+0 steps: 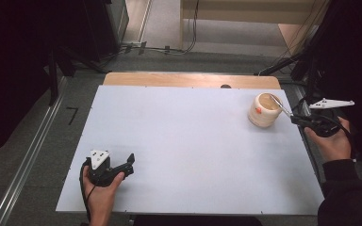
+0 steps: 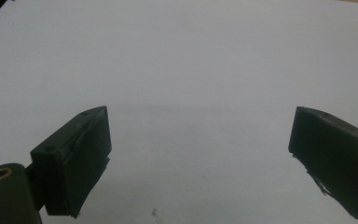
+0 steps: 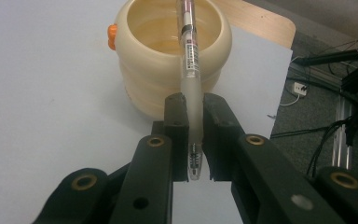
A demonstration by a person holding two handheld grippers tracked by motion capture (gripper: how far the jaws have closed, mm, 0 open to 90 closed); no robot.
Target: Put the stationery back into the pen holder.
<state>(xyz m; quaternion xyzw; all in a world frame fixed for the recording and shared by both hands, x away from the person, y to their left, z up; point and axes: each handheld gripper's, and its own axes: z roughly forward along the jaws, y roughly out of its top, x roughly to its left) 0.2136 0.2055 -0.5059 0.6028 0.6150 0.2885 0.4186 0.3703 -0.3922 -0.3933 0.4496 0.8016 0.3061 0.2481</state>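
cream cup (image 3: 168, 70) beneath clear pen (image 3: 190, 70) clamped in right gripper (image 3: 193, 140).

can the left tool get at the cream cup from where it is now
Probably yes, but not without a long move. The left tool sits open at the near left of the table, the cream cup stands far right, bare surface between. The right tool, holding a pen over it, crowds that side.

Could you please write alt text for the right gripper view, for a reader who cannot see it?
The right tool has its two black jaws shut on a clear pen, which points up and away over the open mouth of a cream ribbed cup with a small orange knob on its side. The cup stands on a white table, near its far edge.
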